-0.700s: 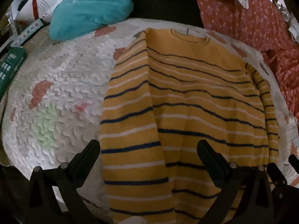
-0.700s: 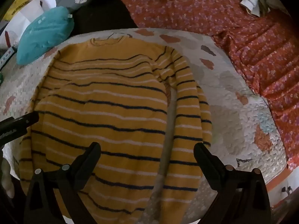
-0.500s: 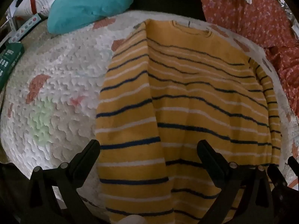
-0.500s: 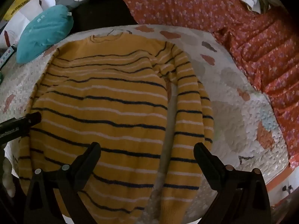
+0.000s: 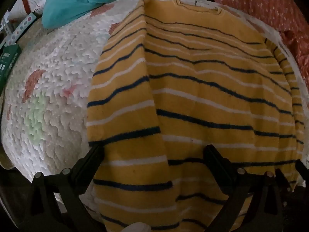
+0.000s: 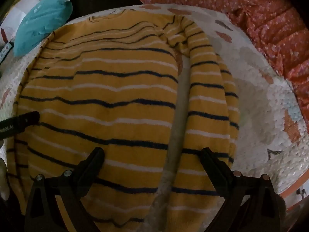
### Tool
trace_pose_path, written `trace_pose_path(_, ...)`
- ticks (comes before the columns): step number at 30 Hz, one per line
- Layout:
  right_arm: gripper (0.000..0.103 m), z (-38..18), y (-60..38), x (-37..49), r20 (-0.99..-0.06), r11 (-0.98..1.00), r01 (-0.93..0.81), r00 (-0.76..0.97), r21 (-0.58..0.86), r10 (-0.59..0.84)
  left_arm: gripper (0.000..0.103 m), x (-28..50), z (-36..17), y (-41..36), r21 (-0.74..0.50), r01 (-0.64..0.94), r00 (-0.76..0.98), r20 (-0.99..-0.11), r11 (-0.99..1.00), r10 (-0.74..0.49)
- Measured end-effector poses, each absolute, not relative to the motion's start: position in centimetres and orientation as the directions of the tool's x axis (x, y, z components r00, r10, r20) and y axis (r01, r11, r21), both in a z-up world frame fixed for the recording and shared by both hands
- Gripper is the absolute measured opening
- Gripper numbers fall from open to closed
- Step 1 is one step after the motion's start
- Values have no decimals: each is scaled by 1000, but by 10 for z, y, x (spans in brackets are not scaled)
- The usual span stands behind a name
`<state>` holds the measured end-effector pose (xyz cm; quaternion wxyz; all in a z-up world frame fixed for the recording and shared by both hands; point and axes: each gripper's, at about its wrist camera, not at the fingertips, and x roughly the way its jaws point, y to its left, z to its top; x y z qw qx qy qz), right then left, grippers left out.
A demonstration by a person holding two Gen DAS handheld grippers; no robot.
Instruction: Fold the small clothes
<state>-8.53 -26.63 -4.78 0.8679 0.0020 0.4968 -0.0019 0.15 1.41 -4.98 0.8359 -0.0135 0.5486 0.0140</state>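
A yellow sweater [image 5: 202, 89] with navy and white stripes lies flat on a quilted white mat, collar at the far end. Its left sleeve [image 5: 123, 89] is folded in over the body. Its right sleeve [image 6: 208, 100] lies straight beside the body with a strip of mat between. My left gripper [image 5: 154, 150] is open and low over the sweater's near left part, straddling the folded sleeve's edge. My right gripper [image 6: 152, 152] is open and low over the hem, one finger over the body, the other over the right sleeve. The left gripper's finger shows in the right wrist view [image 6: 21, 123].
A teal cushion [image 5: 81, 2] lies at the far left edge of the mat [image 5: 50, 89]. Red floral fabric [image 6: 260, 19] is heaped along the far right. Green and white boxes [image 5: 7, 61] sit off the mat on the left. The mat's orange-trimmed edge [image 6: 293, 189] is near right.
Both grippers have moved down and forward, closer to the sweater, which now fills more of each view. Both stay open. The sweater has not moved.
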Motion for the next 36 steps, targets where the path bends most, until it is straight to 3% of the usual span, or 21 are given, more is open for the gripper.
trace_pose_path(16, 103, -54, -282, -82, -868, 995, -20, 488, 98, 95, 103, -28, -47, -11, -34, -82, 387, -922, 996, 0)
trace_pose_path(23, 103, -56, -273, -87, -867, 997, -61, 492, 48, 72, 103, -46, -38, -15, -34, -84, 383, -924, 996, 1)
trace_pose_path(29, 103, -51, -272, -88, -868, 996, -81, 490, 43, 78, 101, -76, -14, 23, -141, -196, 408, -912, 971, -50)
trace_pose_path(36, 85, -9, -307, -101, -810, 984, -59, 561, 170, 173, 101, -97, 29, 75, -178, -246, 457, -888, 953, -48)
